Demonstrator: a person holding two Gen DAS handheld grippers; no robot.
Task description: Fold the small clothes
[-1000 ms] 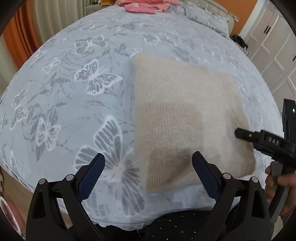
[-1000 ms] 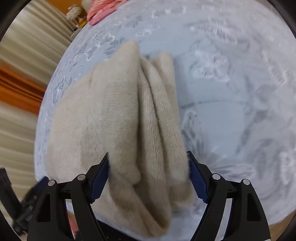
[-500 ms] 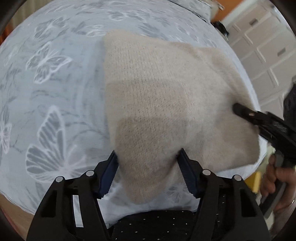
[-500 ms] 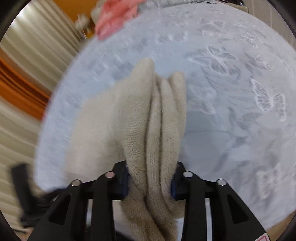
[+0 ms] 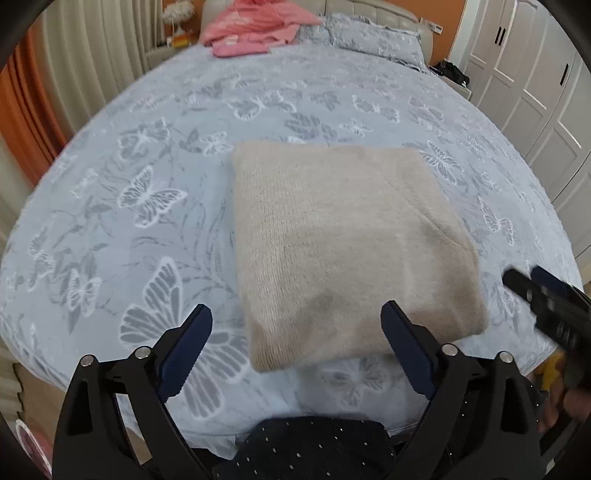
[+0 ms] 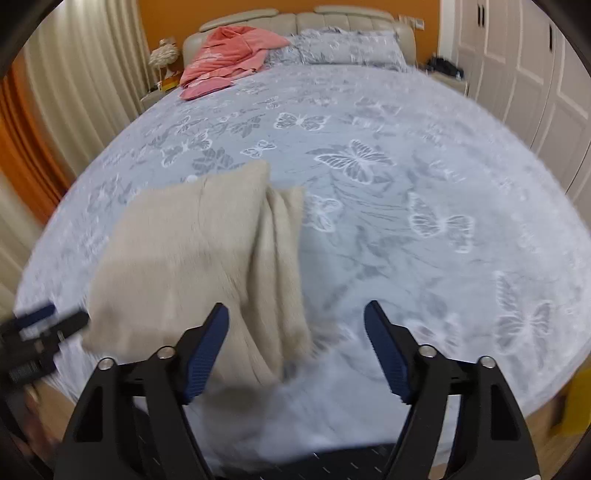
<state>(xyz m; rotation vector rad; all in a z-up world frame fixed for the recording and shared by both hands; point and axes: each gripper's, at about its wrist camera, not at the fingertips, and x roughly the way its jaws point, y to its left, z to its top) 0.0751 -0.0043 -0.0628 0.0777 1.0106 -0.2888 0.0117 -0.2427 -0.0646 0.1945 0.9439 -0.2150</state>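
A beige knitted garment (image 5: 343, 243), folded into a thick square, lies on the butterfly-print bedspread (image 5: 147, 192) near the bed's front edge. My left gripper (image 5: 297, 350) is open and empty, just short of the garment's near edge. My right gripper (image 6: 295, 350) is open and empty, pulled back at the garment's (image 6: 192, 258) right side, where the folded layers show. The right gripper also shows at the right edge of the left wrist view (image 5: 546, 299), blurred. The left gripper shows at the left edge of the right wrist view (image 6: 40, 332).
Pink clothes (image 5: 255, 29) are piled at the head of the bed next to grey pillows (image 5: 369, 37). White wardrobe doors (image 5: 535, 92) stand to the right, curtains (image 5: 74, 74) to the left. The bed's front edge (image 5: 332, 413) is just below the grippers.
Both grippers were shut on the garment's near edge half a second ago. Both have now opened, let go and drawn back. The garment rests flat on the bed.
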